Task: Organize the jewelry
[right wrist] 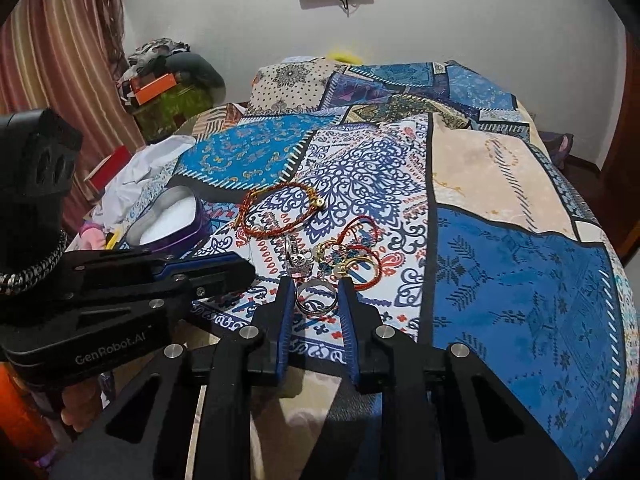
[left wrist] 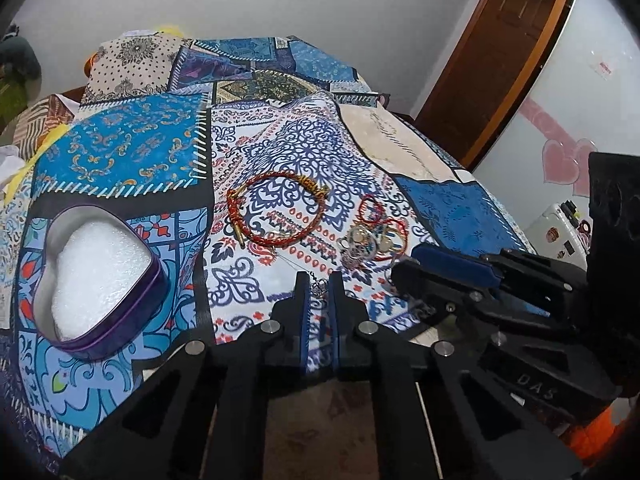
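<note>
A heart-shaped purple tin (left wrist: pixel 100 276) lined with white foam lies open on the patterned bedspread at the left; it also shows in the right wrist view (right wrist: pixel 168 220). A red braided bracelet (left wrist: pixel 276 208) with gold ends lies in the middle. A cluster of small rings, charms and red cords (left wrist: pixel 372 236) lies to its right. My left gripper (left wrist: pixel 318 280) is nearly closed around a small silver charm (left wrist: pixel 318 286) on a thin chain. My right gripper (right wrist: pixel 314 286) is open, its fingers on either side of a silver ring (right wrist: pixel 314 300) lying on the cloth.
The bedspread (right wrist: pixel 520 280) covers a bed. A pillow (left wrist: pixel 132 64) lies at the far end. Clothes and boxes (right wrist: pixel 168 76) are piled at the far left by a striped curtain. A wooden door (left wrist: pixel 500 52) stands at the right.
</note>
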Tool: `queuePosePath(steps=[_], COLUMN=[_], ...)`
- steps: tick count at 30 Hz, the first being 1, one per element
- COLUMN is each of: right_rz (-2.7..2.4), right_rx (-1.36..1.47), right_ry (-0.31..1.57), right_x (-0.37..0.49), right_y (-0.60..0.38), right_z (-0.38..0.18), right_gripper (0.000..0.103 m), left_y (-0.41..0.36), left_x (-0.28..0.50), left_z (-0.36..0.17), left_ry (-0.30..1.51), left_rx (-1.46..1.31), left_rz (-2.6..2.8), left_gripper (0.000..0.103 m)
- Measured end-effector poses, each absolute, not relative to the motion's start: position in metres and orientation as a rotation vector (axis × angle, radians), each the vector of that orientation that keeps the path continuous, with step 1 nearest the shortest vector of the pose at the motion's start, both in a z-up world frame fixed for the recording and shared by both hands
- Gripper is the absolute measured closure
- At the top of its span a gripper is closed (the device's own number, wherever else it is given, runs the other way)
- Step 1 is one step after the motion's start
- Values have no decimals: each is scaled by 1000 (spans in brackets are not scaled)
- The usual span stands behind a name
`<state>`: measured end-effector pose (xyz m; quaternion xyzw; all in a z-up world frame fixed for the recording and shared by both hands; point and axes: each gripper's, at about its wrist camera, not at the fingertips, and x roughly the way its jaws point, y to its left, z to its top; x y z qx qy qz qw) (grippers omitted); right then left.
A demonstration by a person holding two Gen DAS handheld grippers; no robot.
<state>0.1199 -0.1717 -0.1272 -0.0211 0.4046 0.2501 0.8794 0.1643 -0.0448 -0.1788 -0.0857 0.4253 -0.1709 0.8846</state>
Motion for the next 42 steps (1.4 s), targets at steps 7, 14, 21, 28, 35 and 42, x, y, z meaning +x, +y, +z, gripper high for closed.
queuePosePath(steps=[7, 14, 21, 28, 35, 42], right_rz=[516, 517, 517, 520, 523, 544], right_rx=[-37, -43, -50, -51, -53, -64], right_ry=[803, 750, 711, 717, 723, 736], right_x=[111, 98, 86, 83, 85, 88], right_y=[-173, -169, -164, -162, -161, -151], right_z=[-110, -90, -76, -78, -81, -85], right_gripper=[83, 83, 83, 83, 83, 83], left_y=[-43, -38, -30, -23, -8, 19], left_x=[142, 122, 108, 105, 96, 94], left_z=[-153, -122, -103, -137, -170, -163], left_ry=[825, 749, 704, 821, 927, 887], left_rx=[-167, -164, -164, -142, -97, -108], left_rz=[-354, -345, -340, -304, -242, -151], left_gripper=[96, 96, 96, 96, 97, 97])
